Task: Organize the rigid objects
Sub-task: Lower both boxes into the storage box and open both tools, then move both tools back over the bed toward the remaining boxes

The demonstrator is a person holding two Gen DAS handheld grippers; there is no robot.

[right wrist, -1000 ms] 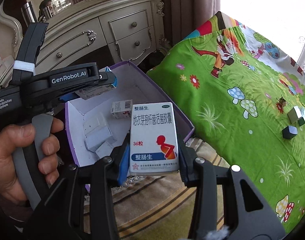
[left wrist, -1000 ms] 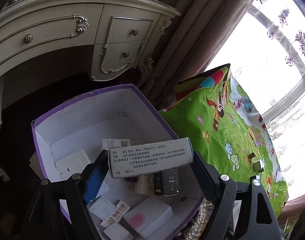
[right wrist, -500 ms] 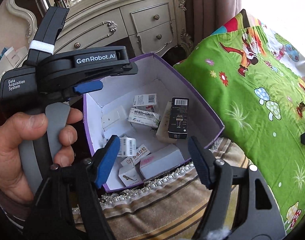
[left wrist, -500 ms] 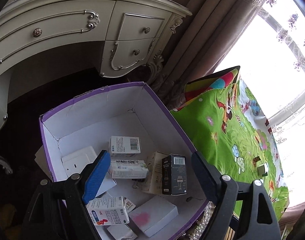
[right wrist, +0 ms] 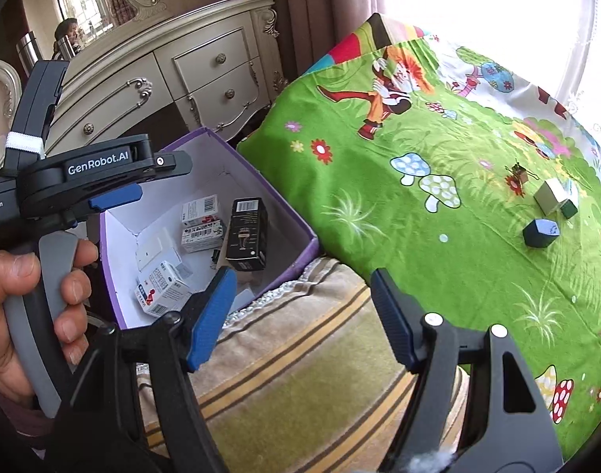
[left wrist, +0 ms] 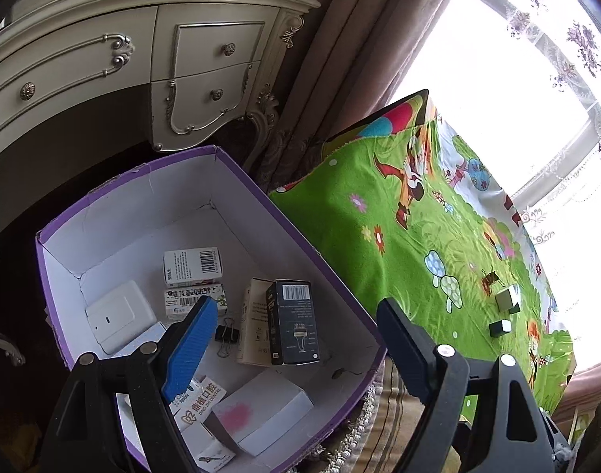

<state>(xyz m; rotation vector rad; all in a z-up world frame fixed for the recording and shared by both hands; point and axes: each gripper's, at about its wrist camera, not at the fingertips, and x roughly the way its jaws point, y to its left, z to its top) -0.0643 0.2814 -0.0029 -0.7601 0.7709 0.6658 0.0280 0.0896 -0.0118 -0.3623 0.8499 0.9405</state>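
With both grippers (left wrist: 296,339) (right wrist: 302,307) spread and empty above the box (left wrist: 300,232), time to fetch the blocks (right wrist: 540,232) ahead-right.

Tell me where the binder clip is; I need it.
Left wrist view: the binder clip lies inside the purple box, left of the black carton.

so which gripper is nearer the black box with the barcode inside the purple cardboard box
Left. The left gripper hangs open directly over the purple cardboard box, the black barcoded box between its fingers. The right gripper is open above the striped cloth, outside the box.
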